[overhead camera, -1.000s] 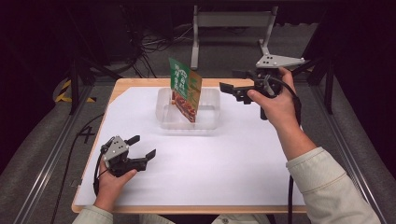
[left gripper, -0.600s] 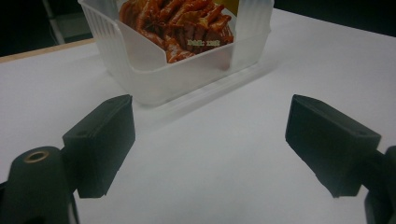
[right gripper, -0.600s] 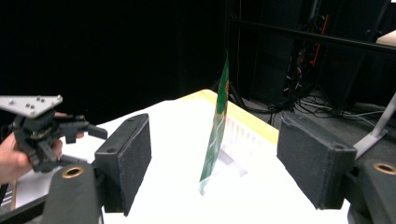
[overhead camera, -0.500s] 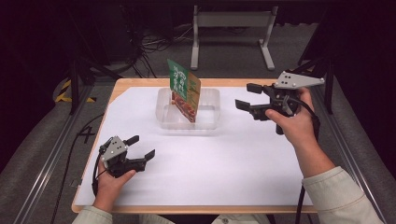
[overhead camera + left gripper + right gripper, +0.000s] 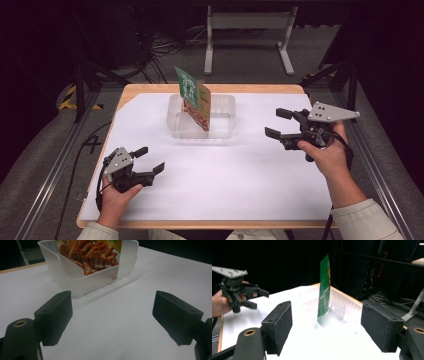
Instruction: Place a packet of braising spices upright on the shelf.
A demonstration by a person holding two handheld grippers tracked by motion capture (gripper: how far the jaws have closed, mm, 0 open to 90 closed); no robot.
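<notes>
A green snack packet (image 5: 193, 98) with a red food picture stands upright in a clear plastic bin (image 5: 226, 125) at the back middle of the table. Seen edge-on, the packet (image 5: 323, 290) rises from the bin (image 5: 347, 306) in the right gripper view. The left gripper view shows the packet's picture (image 5: 87, 252) behind the bin wall (image 5: 82, 282). My left gripper (image 5: 151, 159) rests open at the front left, nothing between its jaws. My right gripper (image 5: 278, 123) is open and empty, held above the paper to the right of the bin.
White paper (image 5: 225, 180) covers the wooden table (image 5: 150, 88). Metal rails (image 5: 50, 170) run along both sides, and a grey stand (image 5: 250, 30) sits on the floor behind. Cables (image 5: 165, 45) lie on the floor at the back.
My right gripper has drawn back from the bin, moving right and toward the front, with its jaws open. The left gripper has stayed put and the packet remains in the bin.
</notes>
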